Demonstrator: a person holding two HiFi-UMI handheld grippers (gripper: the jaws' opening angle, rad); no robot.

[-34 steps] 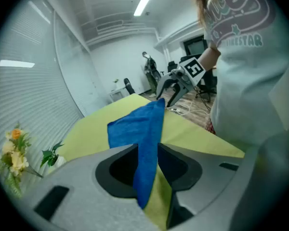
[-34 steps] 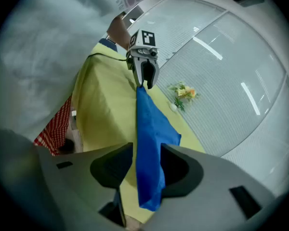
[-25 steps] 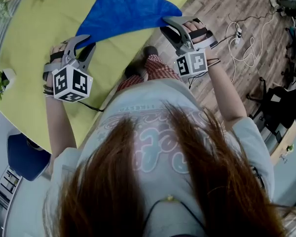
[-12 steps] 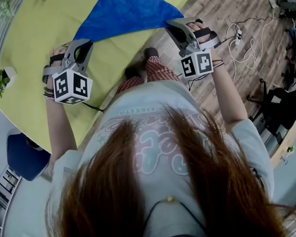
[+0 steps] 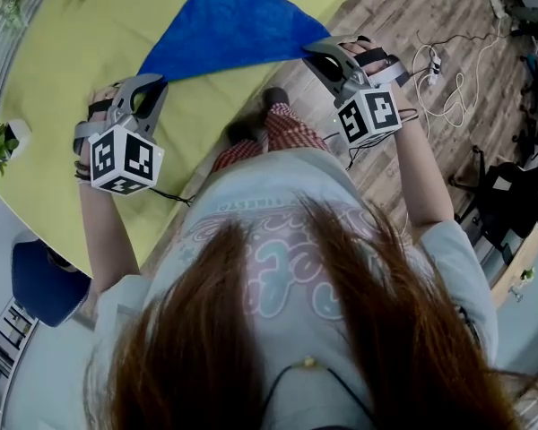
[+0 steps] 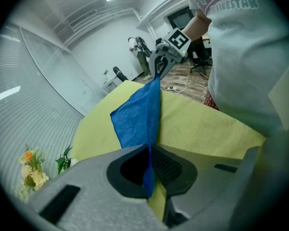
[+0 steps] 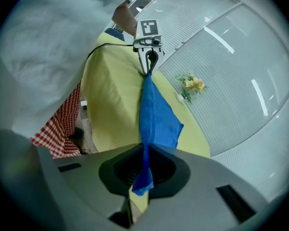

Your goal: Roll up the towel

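Yellow bench (image 5: 63, 88), blue towel (image 5: 233, 25) lying across it by the near edge. My left tool (image 5: 152, 86) pinches one corner; my right tool (image 5: 318, 50) has just closed on the other, edge stretched between them, I think.

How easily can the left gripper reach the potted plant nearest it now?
Probably not yet: the yellow cloth toward the potted plant is bare, but the left gripper is shut on the blue towel.

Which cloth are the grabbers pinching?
The blue towel, a corner shut in each of the left gripper and right gripper; the yellow tablecloth just lies spread beneath it.
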